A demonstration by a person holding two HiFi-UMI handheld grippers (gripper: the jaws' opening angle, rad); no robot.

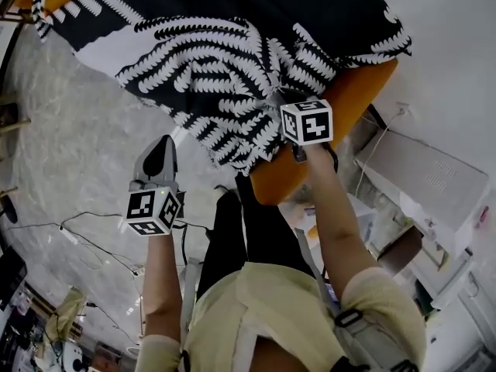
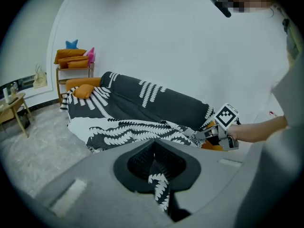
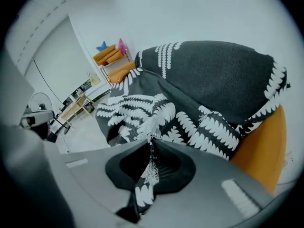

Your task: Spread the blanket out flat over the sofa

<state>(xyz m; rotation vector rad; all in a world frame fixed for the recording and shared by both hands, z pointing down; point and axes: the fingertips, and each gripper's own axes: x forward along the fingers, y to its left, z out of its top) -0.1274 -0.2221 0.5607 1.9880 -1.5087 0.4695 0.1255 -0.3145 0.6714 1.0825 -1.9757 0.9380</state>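
Note:
A black-and-white fern-patterned blanket [image 1: 225, 60] lies rumpled over an orange sofa [image 1: 349, 99]. Its dark part covers the backrest [image 3: 213, 75], and the patterned part is bunched on the seat [image 2: 142, 127]. My right gripper [image 1: 283, 99] sits over the sofa's near end, shut on a gathered fold of blanket [image 3: 151, 148]. My left gripper [image 1: 164, 144] hangs over the floor in front of the sofa, and a narrow strip of the blanket's edge is pinched between its shut jaws [image 2: 154, 167]. The left gripper view also shows the right gripper [image 2: 200, 136] at the blanket's corner.
A shelf [image 2: 73, 56] with orange cushions and a blue star stands beyond the sofa's far end. An orange cushion [image 2: 84, 91] lies on that end. A small wooden table [image 2: 12, 106] stands at the left. Cables [image 1: 77, 231] run over the pale floor. White units [image 1: 434, 177] stand at the right.

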